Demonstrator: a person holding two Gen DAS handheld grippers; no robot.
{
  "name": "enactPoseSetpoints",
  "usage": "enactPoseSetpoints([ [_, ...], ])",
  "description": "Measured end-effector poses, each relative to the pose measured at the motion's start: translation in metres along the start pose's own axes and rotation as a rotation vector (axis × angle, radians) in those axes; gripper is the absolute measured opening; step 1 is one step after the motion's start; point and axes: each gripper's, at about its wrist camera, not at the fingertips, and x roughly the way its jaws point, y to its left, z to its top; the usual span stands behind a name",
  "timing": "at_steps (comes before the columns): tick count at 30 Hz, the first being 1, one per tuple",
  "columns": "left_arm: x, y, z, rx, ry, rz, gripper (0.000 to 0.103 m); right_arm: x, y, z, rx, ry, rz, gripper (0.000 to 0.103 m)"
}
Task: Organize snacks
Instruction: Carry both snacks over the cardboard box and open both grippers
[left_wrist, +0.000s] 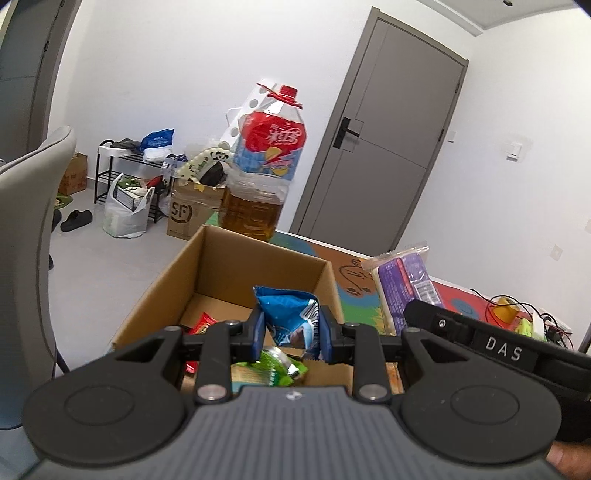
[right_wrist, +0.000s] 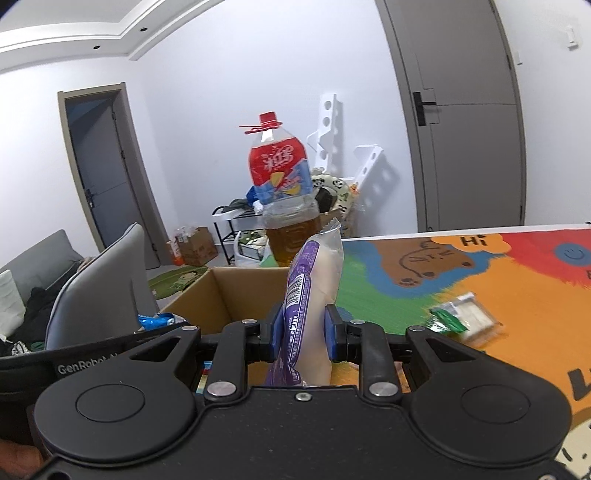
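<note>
We see bright, even, soft room light with only faint shadows. Fisheye bending curves the door (left_wrist: 388, 129) at two o'clock. Slight motion blur smears the small wrapped snack (right_wrist: 465, 319) at four o'clock; corners darken.

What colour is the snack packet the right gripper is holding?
Purple and white snack packet, held by the right gripper; clearest in the right wrist view.

A table covered by a bright cartoon mat (right_wrist: 480, 280) fills the right of the frame. On it stand an open cardboard box (right_wrist: 236, 291) at centre and an oil bottle (right_wrist: 284, 192) behind it; a green-and-clear snack packet (right_wrist: 461, 321) lies at right.
</note>
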Motion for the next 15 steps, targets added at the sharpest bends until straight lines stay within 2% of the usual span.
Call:
enactPoseSetpoints([
  [15,0.033,0.032,0.014,-0.059,0.045,0.024,0.031,0.034,0.025,0.017,-0.040,0.009,0.028,0.024],
])
